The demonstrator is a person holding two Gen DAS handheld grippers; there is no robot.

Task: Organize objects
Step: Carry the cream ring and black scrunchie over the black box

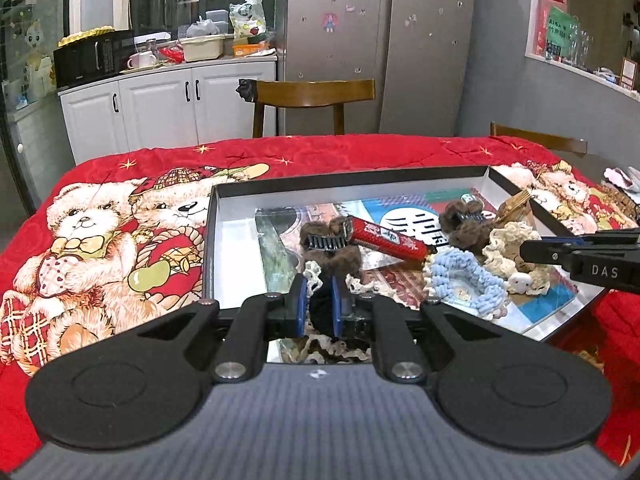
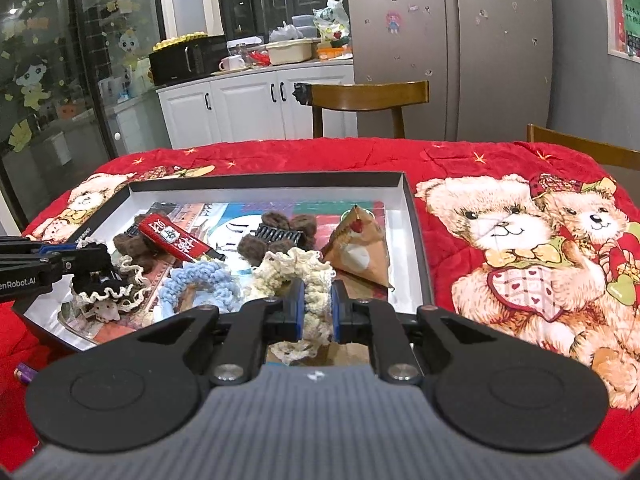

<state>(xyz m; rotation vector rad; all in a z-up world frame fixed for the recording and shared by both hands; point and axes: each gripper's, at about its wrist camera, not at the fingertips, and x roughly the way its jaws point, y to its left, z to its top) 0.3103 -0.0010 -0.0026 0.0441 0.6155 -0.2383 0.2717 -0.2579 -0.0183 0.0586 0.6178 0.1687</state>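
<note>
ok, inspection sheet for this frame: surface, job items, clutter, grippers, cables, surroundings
Surface: red bear-print quilt over the table.
Job's things: box lid holds a black scrunchie, cream scrunchie, blue scrunchie, two brown clips, red tube, brown triangular pouch.
Clutter: purple battery on the quilt near the lid.
Grippers: left gripper shut on the black scrunchie; right gripper shut on the cream scrunchie.
Cables: nothing seen.
Surroundings: wooden chair, fridge, white cabinet with microwave.
</note>
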